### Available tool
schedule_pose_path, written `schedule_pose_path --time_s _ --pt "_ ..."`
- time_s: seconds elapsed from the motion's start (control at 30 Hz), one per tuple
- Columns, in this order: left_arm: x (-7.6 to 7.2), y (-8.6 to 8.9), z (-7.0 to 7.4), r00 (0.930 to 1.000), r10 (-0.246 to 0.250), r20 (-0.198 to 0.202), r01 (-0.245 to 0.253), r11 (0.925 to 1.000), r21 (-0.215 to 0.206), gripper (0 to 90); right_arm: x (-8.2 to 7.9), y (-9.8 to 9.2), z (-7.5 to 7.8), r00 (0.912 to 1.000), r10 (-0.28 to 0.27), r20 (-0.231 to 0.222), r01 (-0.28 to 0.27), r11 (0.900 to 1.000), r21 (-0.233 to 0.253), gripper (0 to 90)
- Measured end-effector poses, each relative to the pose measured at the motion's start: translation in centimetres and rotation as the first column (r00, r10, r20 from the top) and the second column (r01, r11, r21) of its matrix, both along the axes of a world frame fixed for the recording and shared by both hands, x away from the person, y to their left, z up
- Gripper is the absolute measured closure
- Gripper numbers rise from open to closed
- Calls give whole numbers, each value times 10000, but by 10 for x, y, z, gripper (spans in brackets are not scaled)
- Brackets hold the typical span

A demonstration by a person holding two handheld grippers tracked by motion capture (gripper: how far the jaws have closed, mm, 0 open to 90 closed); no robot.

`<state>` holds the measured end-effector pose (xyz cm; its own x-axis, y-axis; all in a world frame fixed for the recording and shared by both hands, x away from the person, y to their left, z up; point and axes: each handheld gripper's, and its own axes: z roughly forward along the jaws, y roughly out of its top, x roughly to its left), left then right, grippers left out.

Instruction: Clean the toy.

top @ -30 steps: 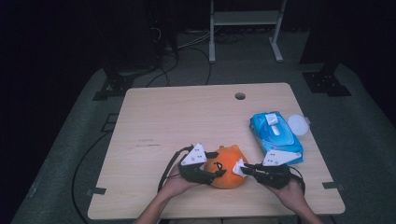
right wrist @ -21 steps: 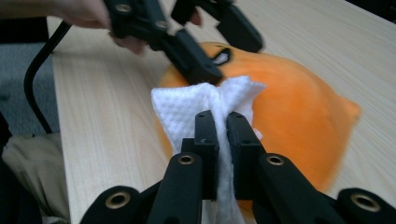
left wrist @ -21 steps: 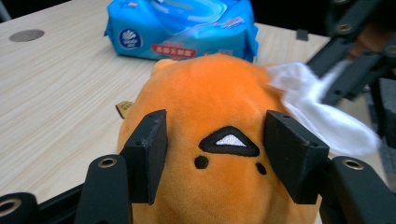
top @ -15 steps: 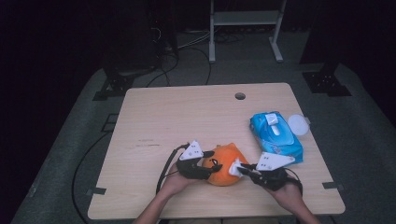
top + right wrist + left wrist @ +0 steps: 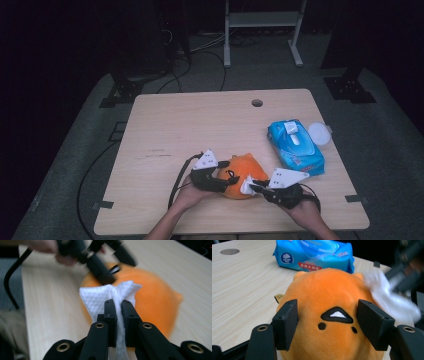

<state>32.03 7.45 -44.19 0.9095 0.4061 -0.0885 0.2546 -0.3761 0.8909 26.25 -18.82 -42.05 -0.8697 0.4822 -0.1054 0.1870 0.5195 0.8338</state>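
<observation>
Sitting between the left gripper fingers, the orange plush is clamped; right gripper fingers pinch a white wipe.

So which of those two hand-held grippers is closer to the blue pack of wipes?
The right hand-held gripper. It sits just below the blue wipes pack, pinching a white wipe. The left hand-held gripper is beyond the orange plush toy, clamping it.

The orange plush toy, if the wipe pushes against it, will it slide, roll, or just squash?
The orange plush toy looks soft and rounded, so it would probably dent under the white wipe rather than resist. It seems light, so alone it might scoot on the smooth table. The left gripper, its jaws at both sides, likely steadies it.
</observation>
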Motion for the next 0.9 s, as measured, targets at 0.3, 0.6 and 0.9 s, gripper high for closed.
schedule_pose_path --time_s 0.3,0.6,0.9 --pt "-2 -1 1 9992 -399 67 399 9992 -32 323 37 -24 -1 9921 -1070 -658 1120 9906 787 832" --pt "-3 -9 4 9960 -541 -706 550 9984 101 210 2 -27 -10 9944 -425 -970 490 9966 657 832" --pt "-19 -19 4 9902 -1203 706 1122 9877 1092 270 16 -20 6 9972 -683 -300 703 9948 730 831"
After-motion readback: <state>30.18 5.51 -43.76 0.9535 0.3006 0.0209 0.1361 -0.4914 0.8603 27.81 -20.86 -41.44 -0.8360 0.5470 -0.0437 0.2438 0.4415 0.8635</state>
